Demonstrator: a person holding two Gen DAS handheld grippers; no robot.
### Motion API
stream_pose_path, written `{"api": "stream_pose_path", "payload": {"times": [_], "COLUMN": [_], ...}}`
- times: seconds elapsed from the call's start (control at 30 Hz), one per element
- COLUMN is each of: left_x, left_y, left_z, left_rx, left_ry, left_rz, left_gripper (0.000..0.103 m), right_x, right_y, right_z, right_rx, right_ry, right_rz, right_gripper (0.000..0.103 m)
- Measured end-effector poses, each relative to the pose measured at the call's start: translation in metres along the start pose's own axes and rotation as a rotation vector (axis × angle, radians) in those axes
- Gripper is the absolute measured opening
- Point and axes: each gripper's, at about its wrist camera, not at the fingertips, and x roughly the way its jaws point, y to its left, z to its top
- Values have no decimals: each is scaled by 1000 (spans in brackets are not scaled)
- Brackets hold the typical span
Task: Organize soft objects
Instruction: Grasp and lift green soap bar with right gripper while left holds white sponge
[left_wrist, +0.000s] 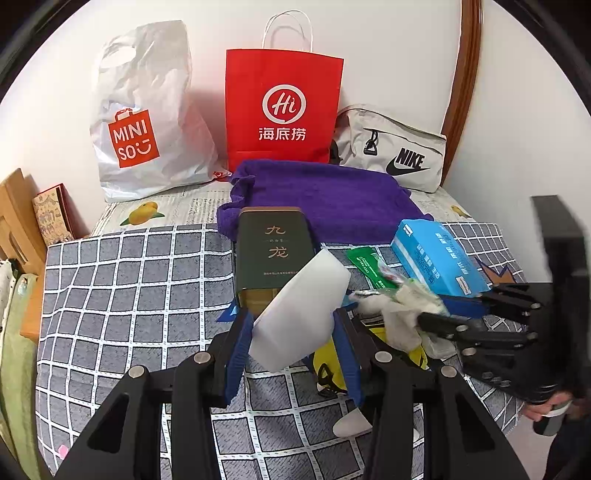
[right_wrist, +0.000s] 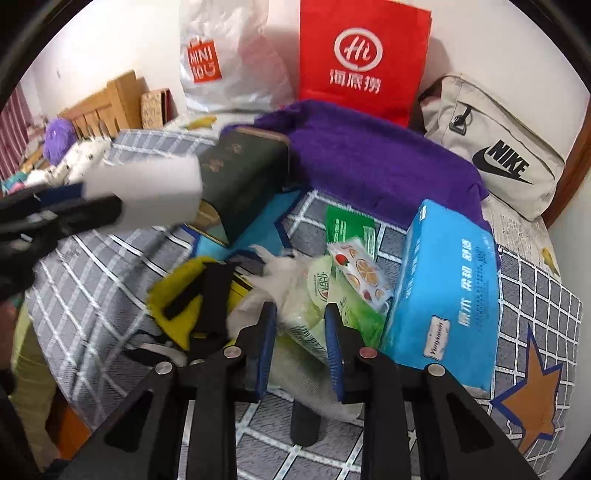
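Spreading open toward seven o'clock, the checked cover (left_wrist: 122, 295) lies bare. At twelve stand MINISO bag (left_wrist: 147, 110) and Nike pouch (left_wrist: 391, 155). Left gripper (left_wrist: 295, 332) clamps a white sponge (left_wrist: 299, 310); right gripper (right_wrist: 301, 332) pinches a green packet (right_wrist: 314, 310).

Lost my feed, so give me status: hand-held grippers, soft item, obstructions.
Left hand-held gripper shut on white foam block. Right hand-held gripper closing around green-white soft pack. Blue tissue pack crowding its right.
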Motion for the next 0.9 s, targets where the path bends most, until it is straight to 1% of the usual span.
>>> {"api": "stream_pose_path", "payload": {"times": [0.07,0.2,0.3,0.43,0.5,0.57,0.63,0.77,0.83,0.9], "left_x": [0,0,1,1,1,2,2,2,1,1], "left_y": [0,2,4,3,1,-1,-2,-4,-5,-7], "left_z": [-1,-4,-5,-6,-8,-8,-9,-9,-8,-8], "left_rx": [-2,-9,-20,-24,-18,-16,-14,-12,-10,-5], "left_ry": [-1,-4,-3,-1,0,5,9,9,10,11], "left_rz": [-4,-14,-23,-25,-18,-16,-13,-18,-19,-19], "left_gripper": [42,42,42,42,42,42,42,42,42,42], "right_x": [-12,-29,-27,-13,-13,-15,-16,-12,-10,-7], "right_y": [0,0,6,12,9,3,-2,-11,-10,-4], "right_z": [0,-9,-19,-31,-35,-38,-42,-50,-51,-51], "right_rx": [7,20,22,6,19,32,34,44,33,1], "right_ry": [-10,-5,23,54,45,45,48,64,62,50], "right_rz": [13,67,105,82,92,90,58,49,51,30], "right_gripper": [25,25,25,28,33,46,51,51,51,51]}}
